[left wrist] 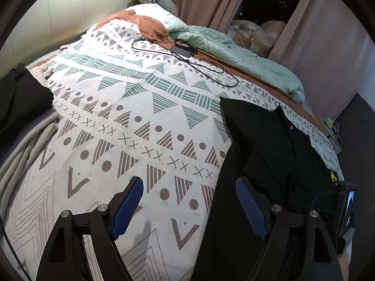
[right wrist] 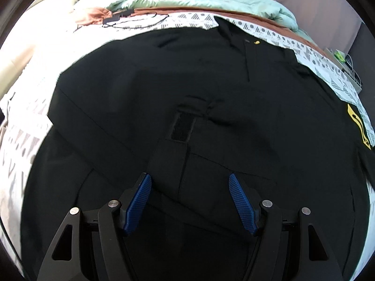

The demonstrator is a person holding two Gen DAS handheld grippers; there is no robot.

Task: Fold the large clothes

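A black jacket (right wrist: 211, 93) is lying spread flat on the patterned bedspread (left wrist: 131, 126), toward the bed's right side. The right gripper (right wrist: 189, 201) is hovering over it, blue pads parted and gripping nothing. The left gripper (left wrist: 189, 206) is likewise gaping wide (one finger over bedspread, the other over the jacket's edge).

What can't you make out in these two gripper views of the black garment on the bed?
- Black garment: near hem, cut off behind the gripper bodies in the right wrist view; its right side cut off in the left wrist view.
- Yellow emblem: clipped by the fisheye edge.
- Items beside the bed: too small to identify.
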